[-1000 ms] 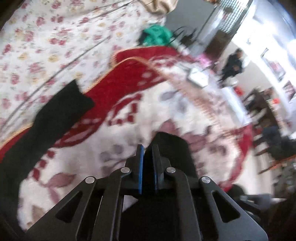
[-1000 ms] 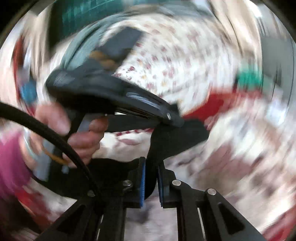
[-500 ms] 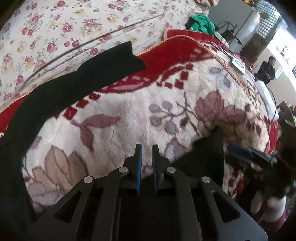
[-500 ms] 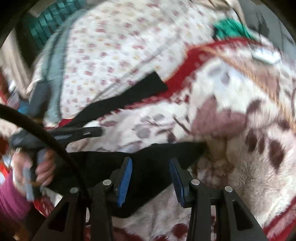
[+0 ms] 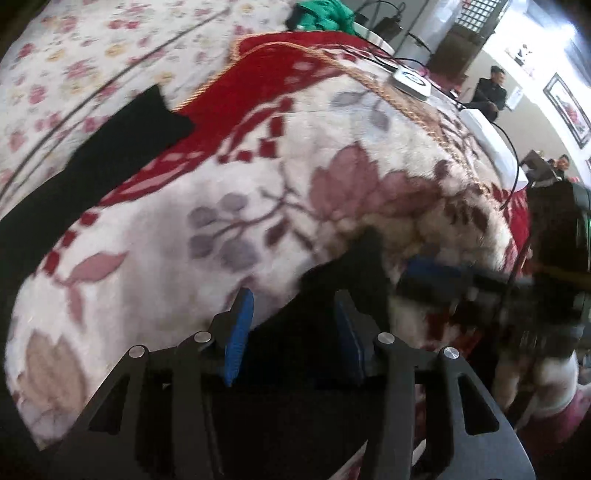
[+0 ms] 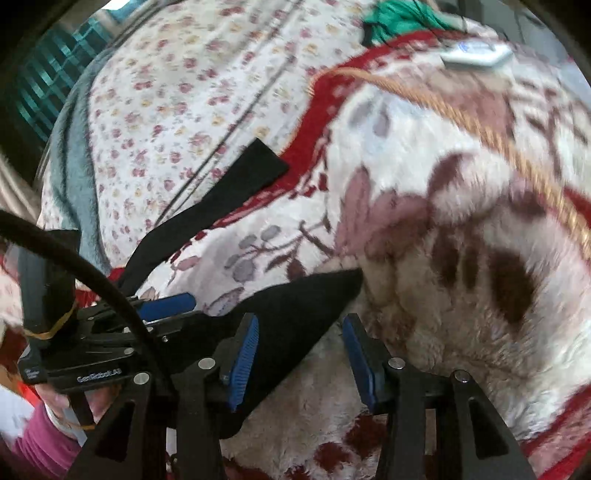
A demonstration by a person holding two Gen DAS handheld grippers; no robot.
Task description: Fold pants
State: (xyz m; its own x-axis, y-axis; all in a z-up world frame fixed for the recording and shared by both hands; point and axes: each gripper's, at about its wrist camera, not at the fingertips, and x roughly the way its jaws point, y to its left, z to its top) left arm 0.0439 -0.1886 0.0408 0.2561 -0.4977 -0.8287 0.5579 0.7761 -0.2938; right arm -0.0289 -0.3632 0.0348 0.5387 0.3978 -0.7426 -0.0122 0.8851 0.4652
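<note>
i read both tools as wide apart and gripping nothing: the left tool [image 5: 291,332] and the right tool [image 6: 299,350] each straddle a corner of the black fabric pants [image 6: 295,306], probably just laid down for smoothing. the pants lie spread on the plush white-and-red floral blanket [image 6: 424,166] on the bed; one leg runs to 11 o'clock onto the flowered bedsheet [image 6: 184,74]. a flat white device [image 6: 476,53] with cables sits at 1 o'clock, and a green cloth bundle [image 6: 399,14] at 12 o'clock, well apart from the fold path.
</note>
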